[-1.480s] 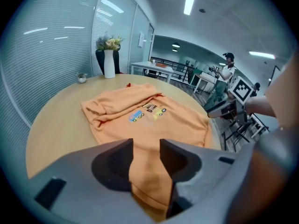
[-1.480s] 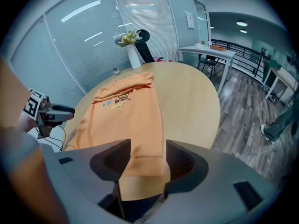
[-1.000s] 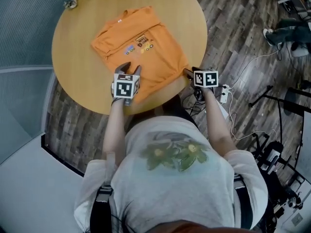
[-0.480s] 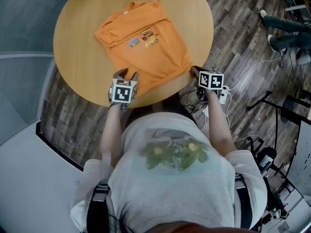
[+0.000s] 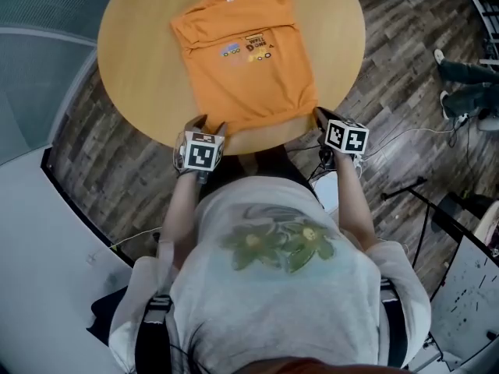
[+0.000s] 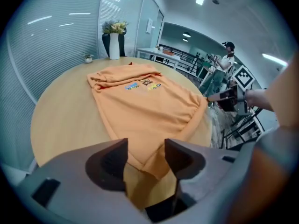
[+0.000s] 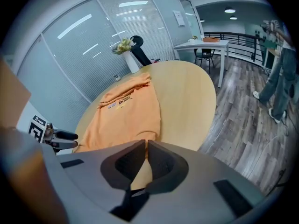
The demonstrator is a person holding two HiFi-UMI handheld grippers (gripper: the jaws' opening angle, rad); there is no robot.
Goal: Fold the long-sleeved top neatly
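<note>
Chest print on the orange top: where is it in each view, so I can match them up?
Head view: chest print upper centre, far from the person.
Left gripper view: chest print at centre, above the jaws.
Right gripper view: chest print left of centre, above the jaws.
Shared landmark: the round wooden table under the orange top.
</note>
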